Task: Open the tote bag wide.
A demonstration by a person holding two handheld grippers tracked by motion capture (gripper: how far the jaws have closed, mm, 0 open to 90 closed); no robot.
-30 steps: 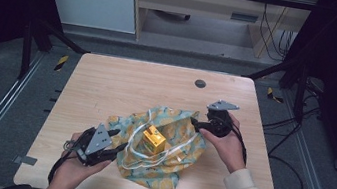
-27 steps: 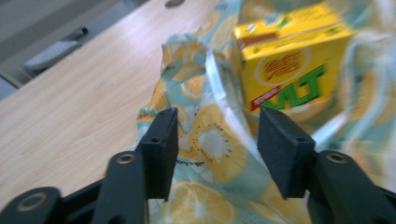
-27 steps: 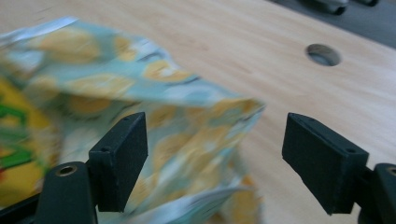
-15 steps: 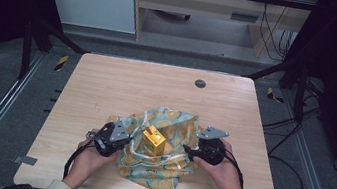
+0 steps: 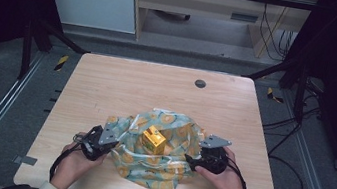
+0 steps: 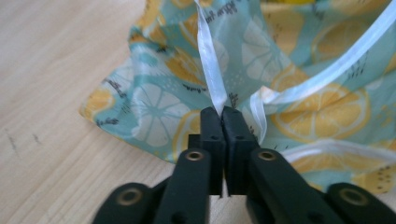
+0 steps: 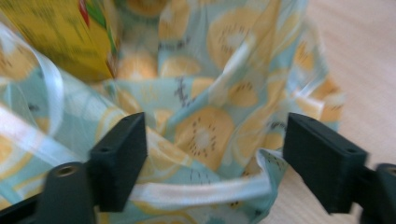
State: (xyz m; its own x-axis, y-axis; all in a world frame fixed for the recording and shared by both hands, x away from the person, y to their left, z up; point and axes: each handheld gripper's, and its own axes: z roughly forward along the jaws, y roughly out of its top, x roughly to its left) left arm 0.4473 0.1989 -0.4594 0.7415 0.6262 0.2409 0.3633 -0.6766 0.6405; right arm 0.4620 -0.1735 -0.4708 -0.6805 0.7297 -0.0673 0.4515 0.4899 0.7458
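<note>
A pale wooden tabletop [image 5: 106, 90] carries the work, and its far half is bare but for a small dark round fitting [image 5: 200, 83] near the far edge. Toward the near edge, about midway between the left and right edges, a teal bag printed with citrus slices [image 5: 156, 166] is spread loosely, its mouth turned upward. A yellow box [image 5: 154, 140] is seen upright inside the bag, near its middle.

White ribbon handles [image 6: 211, 70] run along the bag's rim on both sides. The left gripper [image 5: 99, 141] lies at the bag's left edge, and in the left gripper view its jaws are pressed fully together on one ribbon strand, which rises from between them. The right gripper [image 5: 204, 161] is held at the bag's right edge; in the right gripper view [image 7: 212, 154] its jaws stand wide apart and nothing is gripped, while a ribbon loop [image 7: 205, 191] and a fold of the bag's fabric lie in the gap between them.

The bag's long axis is judged to run left to right, from one gripper to the other, with the box between them. The right-hand ribbon is nearer to the right gripper, directly ahead of its jaws, so a closing of those jaws is judged to be what comes next.
</note>
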